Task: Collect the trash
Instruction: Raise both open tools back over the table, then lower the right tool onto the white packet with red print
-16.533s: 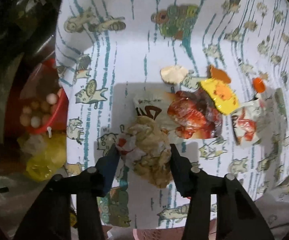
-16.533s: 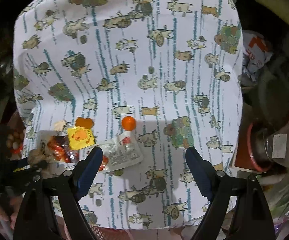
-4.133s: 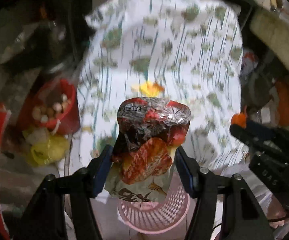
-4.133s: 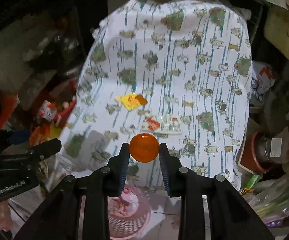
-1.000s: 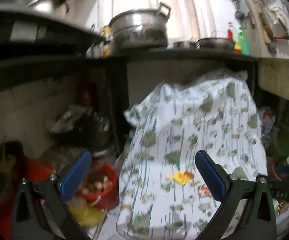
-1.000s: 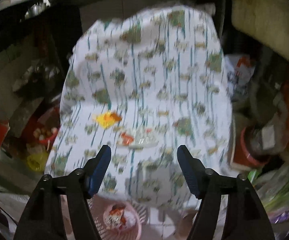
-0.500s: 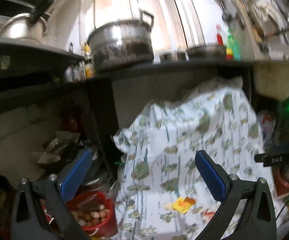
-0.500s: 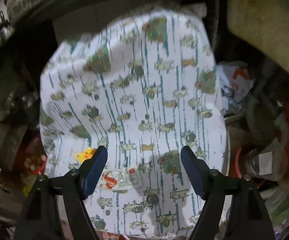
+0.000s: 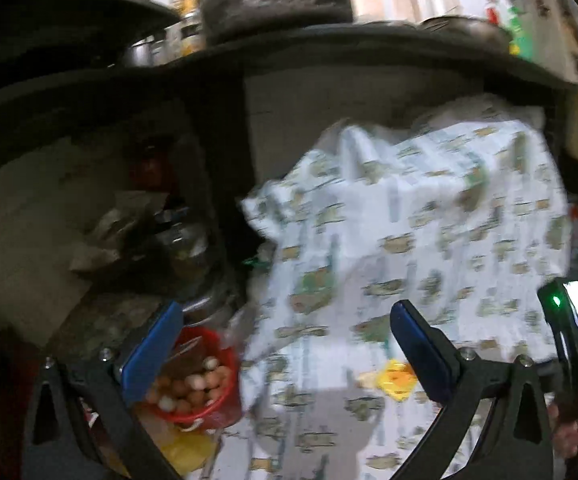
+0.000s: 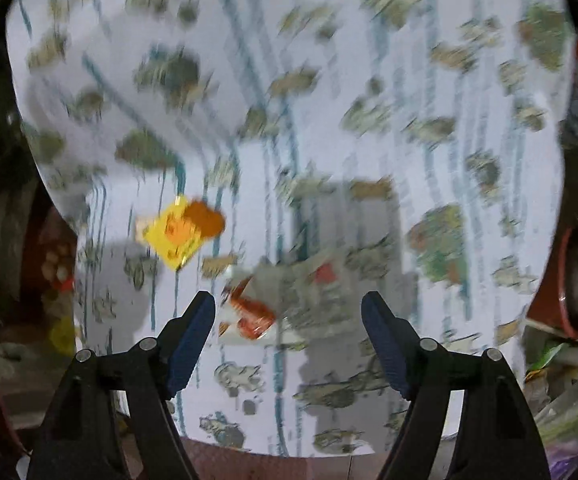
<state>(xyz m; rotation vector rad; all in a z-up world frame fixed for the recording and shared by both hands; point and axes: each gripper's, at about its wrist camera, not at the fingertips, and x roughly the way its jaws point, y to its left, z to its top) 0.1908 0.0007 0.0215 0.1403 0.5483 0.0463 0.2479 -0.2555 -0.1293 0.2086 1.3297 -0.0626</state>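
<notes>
Trash left on the patterned tablecloth [image 10: 369, 120], a clear sauce packet [image 10: 285, 304] with a yellow wrapper [image 10: 175, 236] beyond-left, lies just ahead between the spread, empty fingers of the right gripper [image 10: 288, 330], nearer than the equally spread, empty left gripper [image 9: 285, 344], though blur hides the packet's edges.
</notes>
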